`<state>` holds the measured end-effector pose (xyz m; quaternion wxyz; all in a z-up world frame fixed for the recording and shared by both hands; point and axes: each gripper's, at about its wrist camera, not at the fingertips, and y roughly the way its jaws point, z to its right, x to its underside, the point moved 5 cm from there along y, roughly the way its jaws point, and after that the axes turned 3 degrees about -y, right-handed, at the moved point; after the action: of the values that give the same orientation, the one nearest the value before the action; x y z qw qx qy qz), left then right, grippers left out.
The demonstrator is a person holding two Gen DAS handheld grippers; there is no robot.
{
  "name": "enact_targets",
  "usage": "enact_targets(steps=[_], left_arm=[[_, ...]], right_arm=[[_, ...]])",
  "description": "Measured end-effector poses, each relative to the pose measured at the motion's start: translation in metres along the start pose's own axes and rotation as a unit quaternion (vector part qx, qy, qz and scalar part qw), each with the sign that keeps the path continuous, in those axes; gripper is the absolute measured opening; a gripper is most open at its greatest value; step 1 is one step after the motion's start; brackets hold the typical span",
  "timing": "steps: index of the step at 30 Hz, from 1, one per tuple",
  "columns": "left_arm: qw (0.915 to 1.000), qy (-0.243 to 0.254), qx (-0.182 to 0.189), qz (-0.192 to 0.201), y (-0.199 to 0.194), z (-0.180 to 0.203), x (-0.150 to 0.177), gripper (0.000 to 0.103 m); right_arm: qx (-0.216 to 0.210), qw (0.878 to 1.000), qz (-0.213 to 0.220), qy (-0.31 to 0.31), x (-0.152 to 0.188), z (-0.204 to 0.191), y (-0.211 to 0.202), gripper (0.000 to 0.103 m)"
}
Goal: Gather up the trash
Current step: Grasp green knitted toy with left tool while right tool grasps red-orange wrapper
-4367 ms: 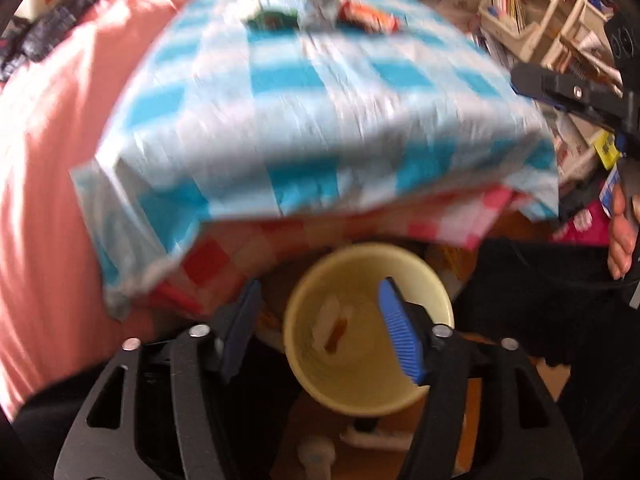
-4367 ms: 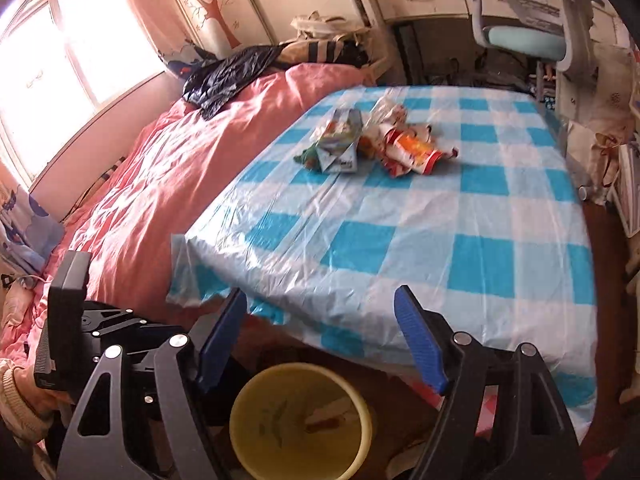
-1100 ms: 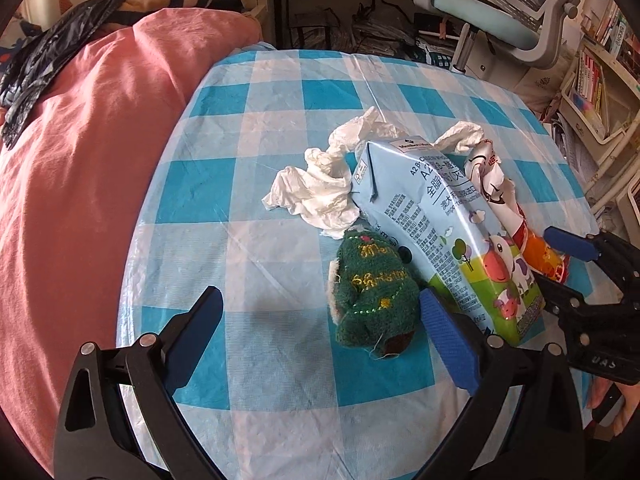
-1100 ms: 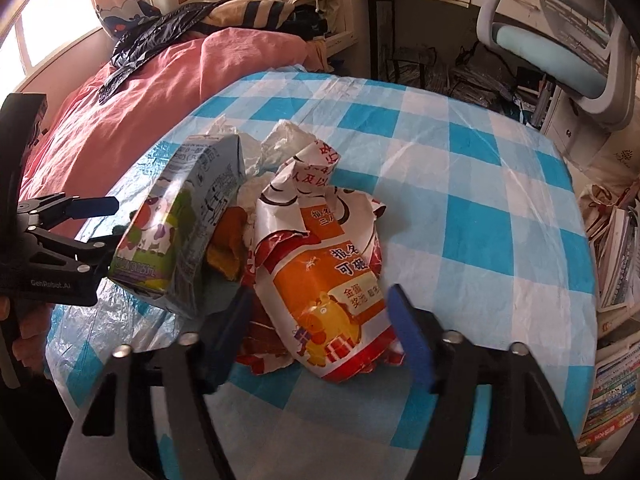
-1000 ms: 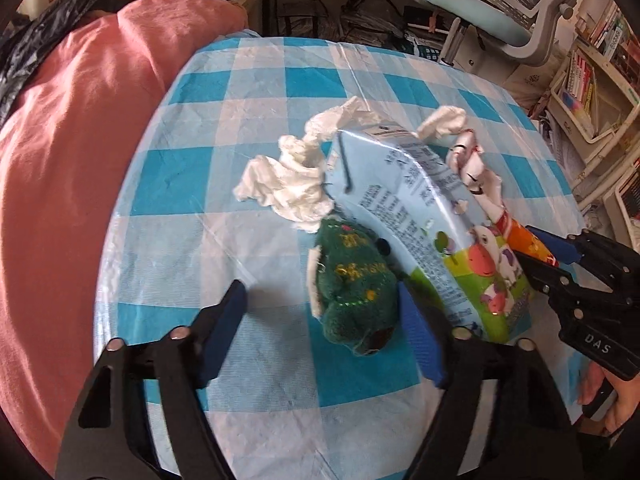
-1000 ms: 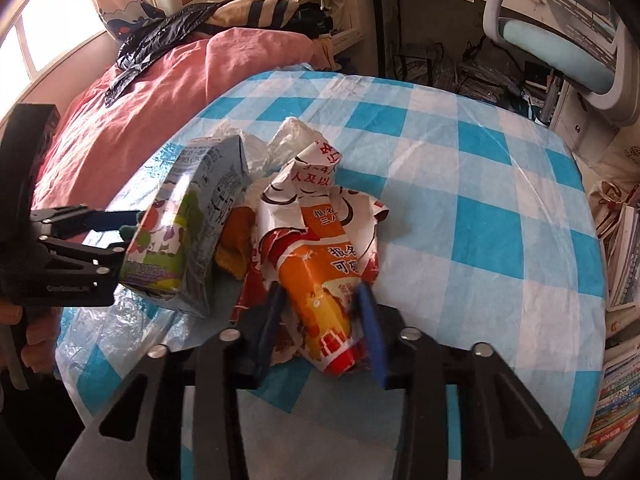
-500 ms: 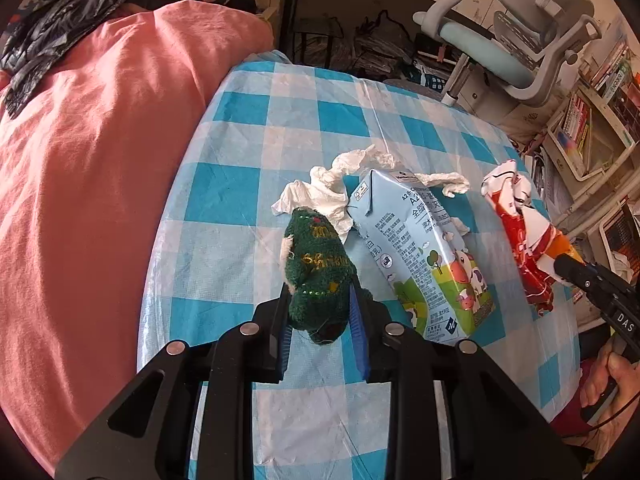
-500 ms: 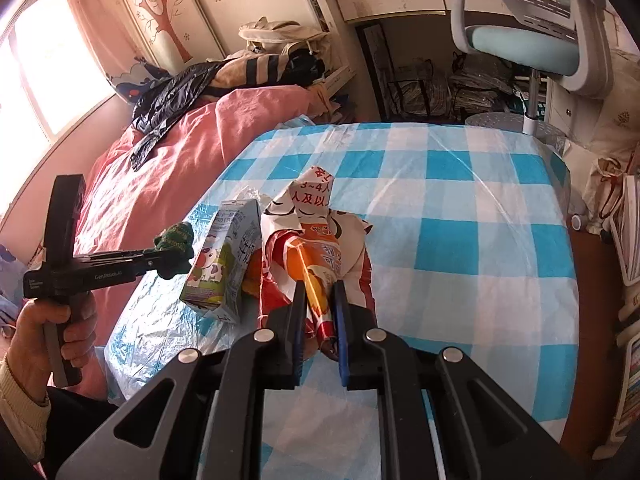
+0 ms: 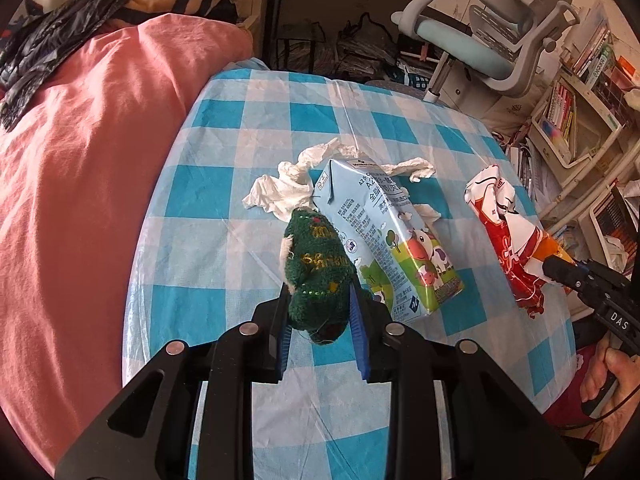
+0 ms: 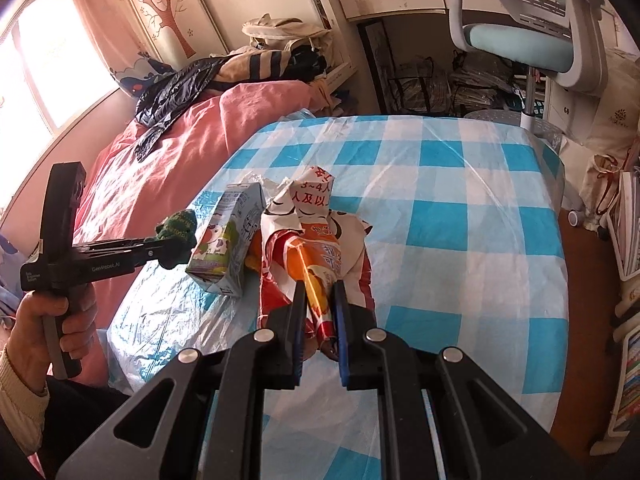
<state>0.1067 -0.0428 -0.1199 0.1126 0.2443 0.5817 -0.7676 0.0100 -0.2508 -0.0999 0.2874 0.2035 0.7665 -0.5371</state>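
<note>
With the left gripper (image 9: 320, 312) clamped on the green knitted piece (image 9: 316, 276) and the right gripper (image 10: 318, 312) on the orange wrapper (image 10: 316, 256) at frame centre above the table (image 10: 460, 216), pickup looks done; next, carrying both to a bin.

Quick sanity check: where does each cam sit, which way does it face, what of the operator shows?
Left wrist: on left gripper, angled down over the checked table; green knit piece clamped; right hand at the edge.
Right wrist: on right gripper, angled down; orange wrapper clamped; left hand visible.
Shared: milk carton, table, wrapper.
</note>
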Motion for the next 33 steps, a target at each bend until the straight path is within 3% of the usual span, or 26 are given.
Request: enact_targets(steps=[6, 9, 11, 13, 14, 16, 18, 22, 23, 25, 26, 27, 28, 33], left_arm=[[1.0000, 0.007, 0.000, -0.006, -0.002, 0.001, 0.012, 0.024], [0.9998, 0.007, 0.000, -0.020, 0.002, 0.000, 0.022, 0.025], [0.9994, 0.009, 0.001, -0.033, 0.005, -0.001, 0.029, 0.027], [0.9991, 0.011, -0.001, -0.041, 0.008, -0.001, 0.035, 0.028], [0.9990, 0.011, -0.003, -0.044, 0.010, -0.001, 0.037, 0.029], [0.9987, 0.009, -0.006, -0.049, 0.012, -0.003, 0.039, 0.036], [0.9987, 0.004, -0.014, -0.050, 0.015, -0.006, 0.039, 0.049], [0.9980, -0.009, -0.034, -0.052, 0.021, -0.014, 0.038, 0.061], [0.9979, -0.012, -0.035, -0.053, 0.022, -0.016, 0.038, 0.062], [0.9980, -0.007, -0.037, -0.050, 0.022, -0.016, 0.037, 0.062], [0.9981, -0.002, -0.038, -0.049, 0.022, -0.015, 0.037, 0.057], [0.9983, 0.002, -0.035, -0.047, 0.022, -0.014, 0.037, 0.037], [0.9984, 0.004, -0.028, -0.048, 0.022, -0.012, 0.037, 0.030], [0.9995, 0.004, -0.025, -0.021, 0.008, -0.010, 0.032, 0.026]], right_arm=[[0.011, 0.995, -0.073, -0.064, 0.024, -0.019, 0.014, 0.016], [0.023, 0.990, -0.104, -0.097, 0.042, -0.031, 0.024, 0.032], [0.025, 0.989, -0.100, -0.106, 0.045, -0.037, 0.025, 0.053], [0.032, 0.990, -0.087, -0.110, 0.043, -0.042, 0.024, 0.067], [0.032, 0.991, -0.079, -0.107, 0.041, -0.042, 0.024, 0.068], [0.023, 0.992, -0.073, -0.095, 0.041, -0.045, 0.026, 0.068], [0.026, 0.993, -0.073, -0.093, 0.040, -0.046, 0.031, 0.068], [0.038, 0.992, -0.086, -0.087, 0.043, -0.043, 0.044, 0.067], [0.040, 0.991, -0.092, -0.085, 0.045, -0.041, 0.047, 0.054], [0.037, 0.991, -0.094, -0.082, 0.047, -0.037, 0.048, 0.043], [0.030, 0.992, -0.093, -0.076, 0.046, -0.036, 0.046, 0.034], [0.026, 0.993, -0.087, -0.072, 0.045, -0.036, 0.042, 0.032], [0.026, 0.994, -0.081, -0.072, 0.043, -0.036, 0.039, 0.027], [0.009, 0.996, -0.059, -0.062, 0.037, -0.037, 0.025, 0.022]])
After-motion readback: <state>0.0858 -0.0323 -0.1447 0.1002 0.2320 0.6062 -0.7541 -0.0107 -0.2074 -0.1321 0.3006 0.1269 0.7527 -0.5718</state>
